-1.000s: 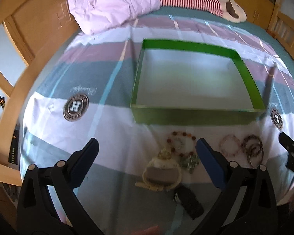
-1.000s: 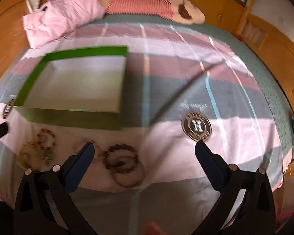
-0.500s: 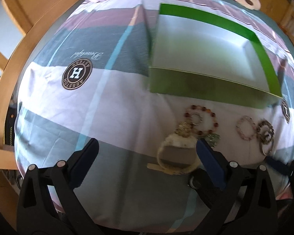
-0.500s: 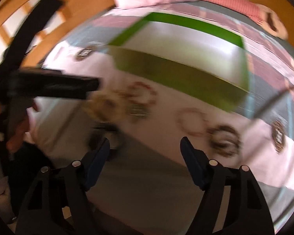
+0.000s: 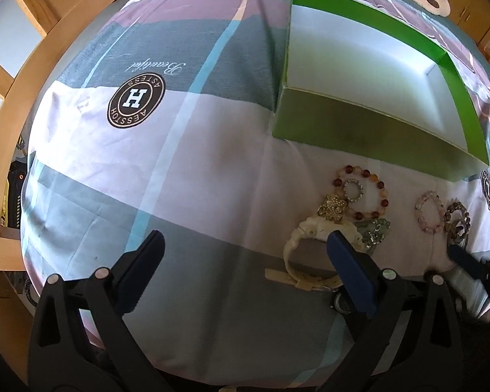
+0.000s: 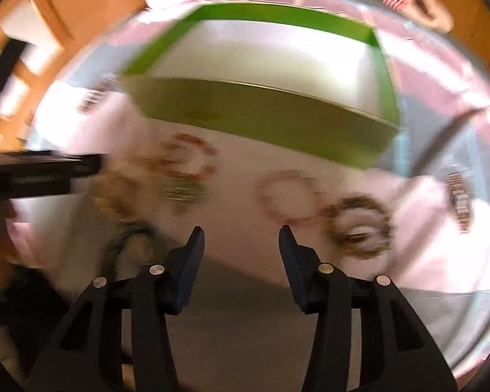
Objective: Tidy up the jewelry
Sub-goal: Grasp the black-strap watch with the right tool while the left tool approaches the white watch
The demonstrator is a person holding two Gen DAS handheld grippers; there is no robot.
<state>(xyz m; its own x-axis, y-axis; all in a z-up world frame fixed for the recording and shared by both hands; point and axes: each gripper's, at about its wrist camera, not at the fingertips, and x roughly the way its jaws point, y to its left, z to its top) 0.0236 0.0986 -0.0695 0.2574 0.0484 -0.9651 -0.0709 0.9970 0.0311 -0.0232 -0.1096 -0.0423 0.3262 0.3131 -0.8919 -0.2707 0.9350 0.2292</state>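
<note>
None of the jewelry has gone into the green box [image 5: 359,132] yet; bracelets [image 5: 364,192] and a cream watch [image 5: 305,245] lie on the bed just before it; left tool [image 5: 245,254] gapes wide, empty; right tool [image 6: 241,245], jaws just been closing, stands half open, holding nothing.

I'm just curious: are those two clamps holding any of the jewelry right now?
No. The left gripper and right gripper are both empty, and the right's jaws have just been closing.
</note>
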